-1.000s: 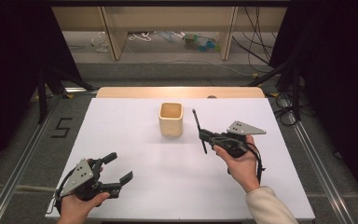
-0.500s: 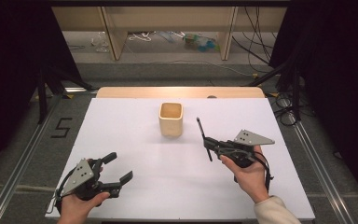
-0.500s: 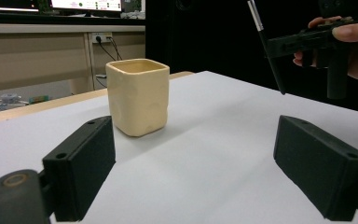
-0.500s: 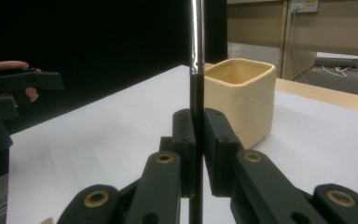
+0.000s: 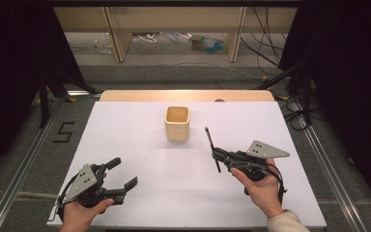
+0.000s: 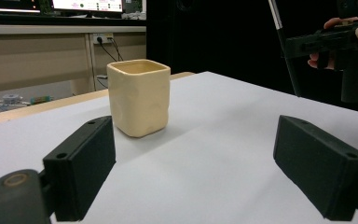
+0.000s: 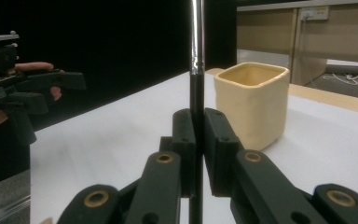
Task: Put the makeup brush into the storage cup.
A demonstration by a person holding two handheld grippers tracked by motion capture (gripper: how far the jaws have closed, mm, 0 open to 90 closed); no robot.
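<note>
A cream square cup (image 5: 177, 123) stands upright on the white table (image 5: 140, 130), toward the back at the middle. My right gripper (image 5: 216, 154) hovers to the right of and nearer than the cup, shut on a thin pen (image 5: 209, 140), black with a silver end, that stands nearly upright. In the right gripper view the jaws (image 7: 197, 140) pinch the pen (image 7: 196, 93), with the cup (image 7: 254, 102) beyond on the right. My left gripper (image 5: 121, 173) rests at the near left, open and with nothing in it. Its view shows the cup (image 6: 139, 97) ahead between its jaws (image 6: 205, 172).
The white sheet ends at a wooden strip (image 5: 188, 95) behind the cup. Metal rails (image 5: 24, 159) run along both sides of the table. Cables and small items lie on the floor (image 5: 174, 43) beyond. Bare white surface lies between the two grippers.
My right hand has drifted right and toward the near edge with the pen, farther from the cup. The left gripper and the cup have not moved.
</note>
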